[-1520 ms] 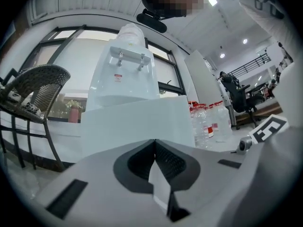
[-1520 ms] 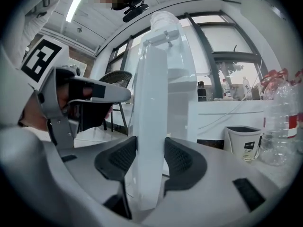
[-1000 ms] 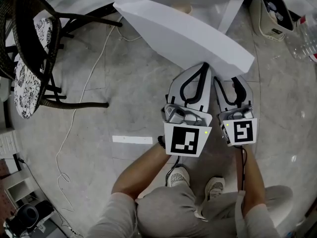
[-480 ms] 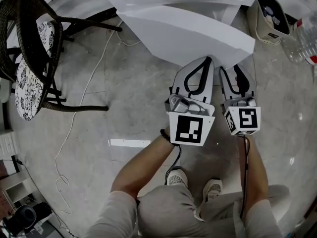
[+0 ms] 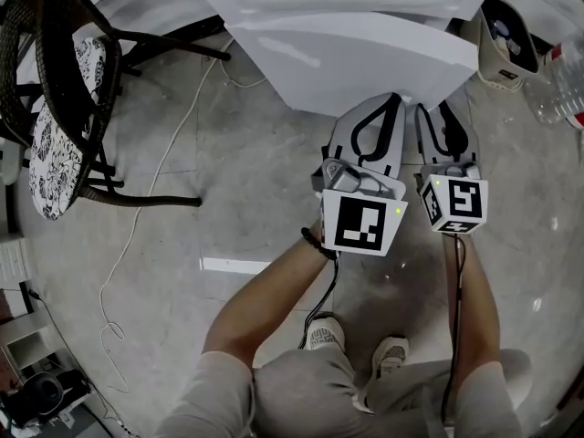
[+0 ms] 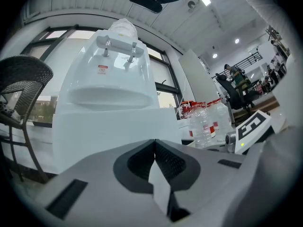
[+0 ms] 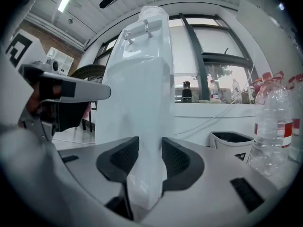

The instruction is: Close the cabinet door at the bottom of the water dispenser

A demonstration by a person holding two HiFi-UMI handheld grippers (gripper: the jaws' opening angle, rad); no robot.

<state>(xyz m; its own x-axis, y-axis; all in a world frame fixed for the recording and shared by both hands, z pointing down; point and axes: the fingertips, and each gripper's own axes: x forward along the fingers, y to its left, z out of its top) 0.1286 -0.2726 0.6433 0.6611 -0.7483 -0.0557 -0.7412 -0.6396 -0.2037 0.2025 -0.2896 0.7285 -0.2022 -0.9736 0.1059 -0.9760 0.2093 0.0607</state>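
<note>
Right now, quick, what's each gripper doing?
Left gripper: shut, empty.
Right gripper: edge of the cabinet door between its jaws, which have just been closing; whether it grips cannot be told.

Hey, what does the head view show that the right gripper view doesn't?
Only the head view: the white cable lying loose and the person's shoes. Only the right gripper view: the taps on top of the water dispenser and the window behind it. Both: the water dispenser, its cabinet door, the left gripper, the waste bin and the plastic bottles.
</note>
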